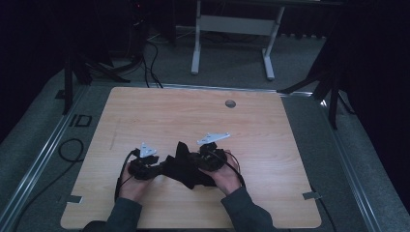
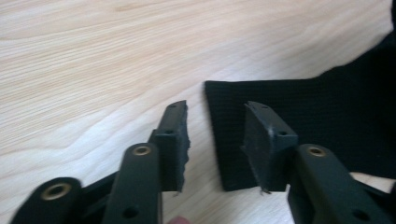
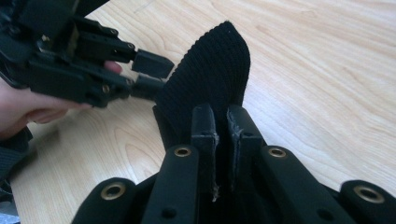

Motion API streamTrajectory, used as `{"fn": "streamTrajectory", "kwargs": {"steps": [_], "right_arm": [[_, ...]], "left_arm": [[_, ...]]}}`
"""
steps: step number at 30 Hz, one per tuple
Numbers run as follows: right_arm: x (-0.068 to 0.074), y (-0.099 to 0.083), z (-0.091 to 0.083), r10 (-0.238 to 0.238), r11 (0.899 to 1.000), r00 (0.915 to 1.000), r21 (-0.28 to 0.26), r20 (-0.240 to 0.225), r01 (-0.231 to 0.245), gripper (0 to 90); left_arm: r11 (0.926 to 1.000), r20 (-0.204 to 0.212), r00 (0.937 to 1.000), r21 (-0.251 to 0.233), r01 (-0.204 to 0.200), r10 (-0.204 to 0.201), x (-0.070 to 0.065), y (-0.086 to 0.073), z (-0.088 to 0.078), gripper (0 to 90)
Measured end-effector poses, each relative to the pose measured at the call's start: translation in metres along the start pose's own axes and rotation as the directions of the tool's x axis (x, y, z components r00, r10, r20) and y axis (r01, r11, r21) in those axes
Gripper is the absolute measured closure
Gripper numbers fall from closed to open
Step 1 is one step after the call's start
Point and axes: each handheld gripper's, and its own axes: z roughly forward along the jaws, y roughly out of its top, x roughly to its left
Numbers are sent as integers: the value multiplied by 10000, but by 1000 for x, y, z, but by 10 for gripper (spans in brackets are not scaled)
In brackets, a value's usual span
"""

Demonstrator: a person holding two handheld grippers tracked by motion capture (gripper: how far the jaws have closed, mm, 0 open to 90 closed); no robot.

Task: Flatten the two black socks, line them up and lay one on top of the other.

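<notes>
A black knit cloth (image 1: 180, 166) lies crumpled on the wooden table (image 1: 193, 116), near the front and between both hands. My left gripper (image 1: 151, 168) is at the cloth's left end. In the left gripper view its jaws (image 2: 217, 140) stand apart over a flat corner of the cloth (image 2: 327, 107); the cloth's edge runs between the pads and neither presses on it. My right gripper (image 1: 205, 162) sits at the cloth's right end. In the right gripper view its jaws (image 3: 222, 135) are shut on the cloth (image 3: 210, 65), which rises in a fold past them. The left gripper (image 3: 154, 74) points at that fold.
A round grommet (image 1: 230, 103) is set in the table's far edge. Behind the table stands a white desk frame (image 1: 232, 24). Dark stand legs (image 1: 333, 92) flank it, and cables (image 1: 72, 150) lie on the grey floor at the left.
</notes>
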Motion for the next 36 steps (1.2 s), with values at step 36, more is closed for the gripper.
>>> {"fn": "streamTrajectory", "kwargs": {"steps": [36], "right_arm": [[12,-16,77,554,9858,9982,1599,-219,-512,814]], "left_arm": [[9912,177,9983,1197,-566,548,-10,-6,10,887]]}}
